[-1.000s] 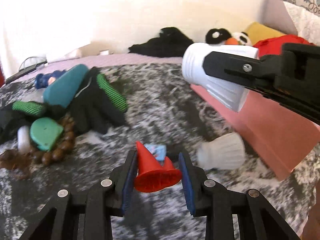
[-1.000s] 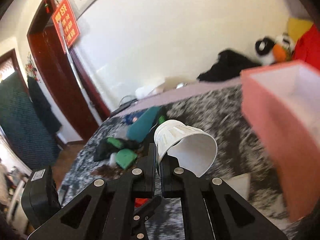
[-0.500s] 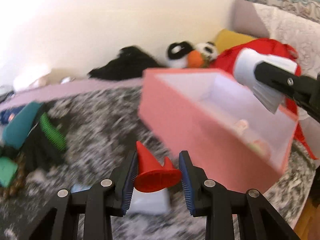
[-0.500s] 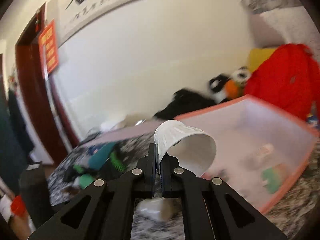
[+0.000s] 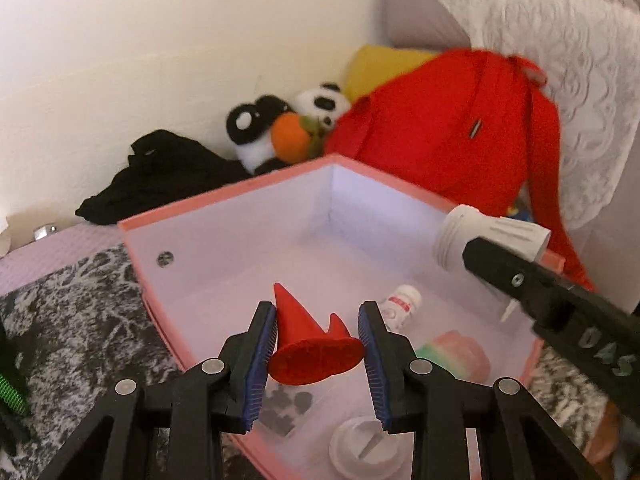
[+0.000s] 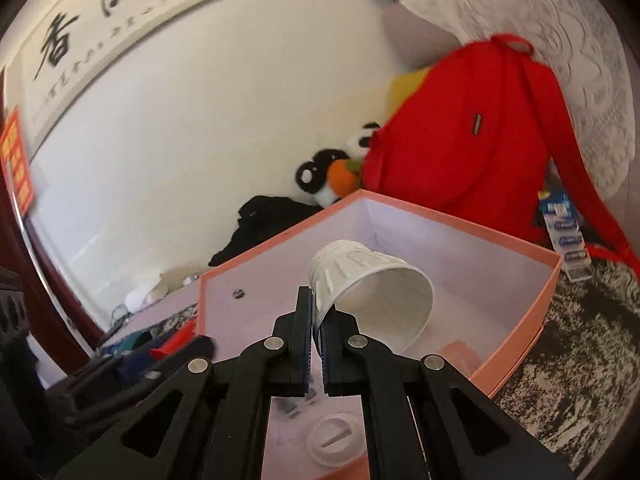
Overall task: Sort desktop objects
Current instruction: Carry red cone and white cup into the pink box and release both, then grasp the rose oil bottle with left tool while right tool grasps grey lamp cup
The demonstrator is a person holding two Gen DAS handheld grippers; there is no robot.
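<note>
My left gripper (image 5: 318,350) is shut on a red cone-shaped piece (image 5: 308,340) and holds it above the near part of the open pink box (image 5: 224,204). My right gripper (image 6: 317,320) is shut on the rim of a white ribbed cup (image 6: 376,292) and holds it tilted over the same pink box (image 6: 520,320). The cup also shows in the left wrist view (image 5: 488,240), above the box's right side. Inside the box lie a small white bottle (image 5: 400,304), a pink and green item (image 5: 456,354), a white round lid (image 5: 366,446) and a clear bag of dark bits (image 5: 286,404).
A red backpack (image 5: 452,128) leans behind the box, with a panda plush (image 5: 280,128), a black cloth (image 5: 160,172) and a yellow cushion (image 5: 380,64). The table has a black-and-white patterned cover (image 5: 68,328). A blue-labelled strip (image 6: 562,224) hangs at the right.
Both grippers have swung right from the cluttered tabletop to above the pink box, each still holding its object. The box's inside now fills both views.
</note>
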